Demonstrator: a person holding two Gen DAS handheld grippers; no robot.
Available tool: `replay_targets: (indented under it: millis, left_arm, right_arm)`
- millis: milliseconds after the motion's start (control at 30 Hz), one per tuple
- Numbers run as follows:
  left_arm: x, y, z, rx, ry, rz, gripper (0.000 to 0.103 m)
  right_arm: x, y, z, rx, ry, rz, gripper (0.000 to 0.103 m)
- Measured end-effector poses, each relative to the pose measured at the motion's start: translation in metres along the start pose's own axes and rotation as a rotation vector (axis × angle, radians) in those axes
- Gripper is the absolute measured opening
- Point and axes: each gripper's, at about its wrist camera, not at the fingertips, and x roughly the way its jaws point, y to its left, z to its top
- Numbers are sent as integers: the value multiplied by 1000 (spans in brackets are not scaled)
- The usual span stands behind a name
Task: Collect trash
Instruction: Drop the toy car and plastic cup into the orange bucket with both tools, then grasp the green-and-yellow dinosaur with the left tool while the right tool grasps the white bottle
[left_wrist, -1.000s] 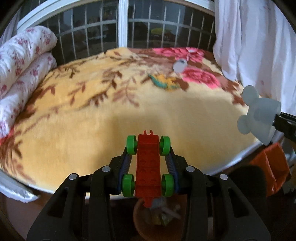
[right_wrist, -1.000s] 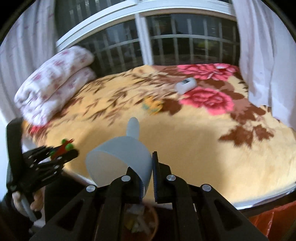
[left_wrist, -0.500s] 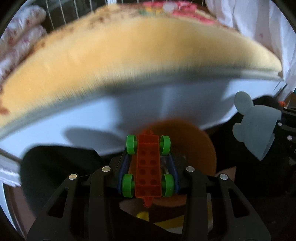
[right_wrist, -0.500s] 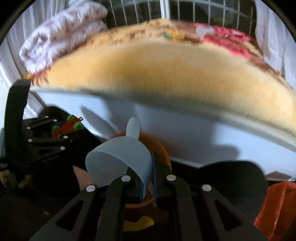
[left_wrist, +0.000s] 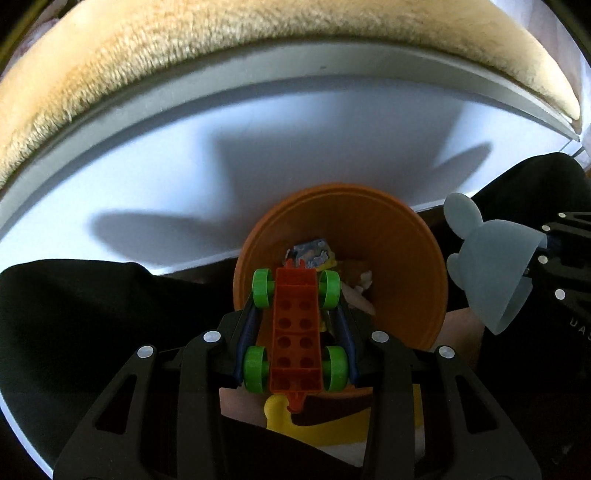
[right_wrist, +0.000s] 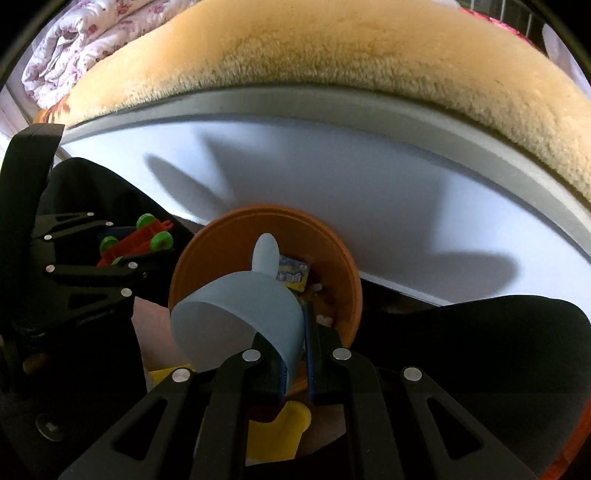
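Now both grippers have dropped from bed height to the orange bin (left_wrist: 424, 258) on the floor. The left gripper (left_wrist: 295, 325) jaws clench the red toy car (left_wrist: 295, 332) over its mouth; the right gripper (right_wrist: 293, 354) jaws pinch the blue cup (right_wrist: 236, 314) likewise. Release looks next.

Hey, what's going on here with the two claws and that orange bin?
A person holds a claw in each hand over an orange bin that stands on the floor beside the bed. The left claw grips a red toy car with green wheels, and the right claw pinches the wall of a pale blue cup with round ears. Both items hang above the bin's opening, where wrappers already lie; neither has been dropped yet.
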Motion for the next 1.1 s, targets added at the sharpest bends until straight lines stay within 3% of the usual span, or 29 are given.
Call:
replay_targets:
  millis: [67,133,167,200,233,467,567,700,800,933,1000,1100]
  left_arm:
    - [2,1,2,-1,7,-8,37]
    - [5,3,3,-2,14,4,39]
    - [9,3,5,-3,32,9,57]
    - [11,3,6,-9,39,20,80]
    - [11,4,6,-15,41,36,86]
    - [-1,8,5,-22,16,45,86]
    - [-32,4,9,-1,-49,13,86]
    - [-88,2,29,44,-199,-3,90]
    - [-119,4,71,33,-265,-45,91]
    - [-122,9,147,-60,-286,-120,91]
    - [-109,8,200,-119,-300,-105,91]
    - [-89,8,256,-181,-304,-66,91]
  right_arm:
    - [3,0,1,2,12,0,8]
    - [6,1,3,-2,26,0,25]
    - [7,1,3,1,28,-14,52]
    - [6,0,5,1,21,-21,59]
    - [5,0,6,2,13,-22,59]
    - [-14,-13,4,45,-32,-17,58]
    - [-33,-21,4,62,-74,-18,58]
    - [-79,-36,11,84,-187,-5,60]
    - [-106,-51,22,123,-273,12,65]
    - [-131,-73,37,174,-367,31,65]
    - [-136,-80,42,187,-392,21,66]
    - [-136,-88,46,204,-407,7,67]
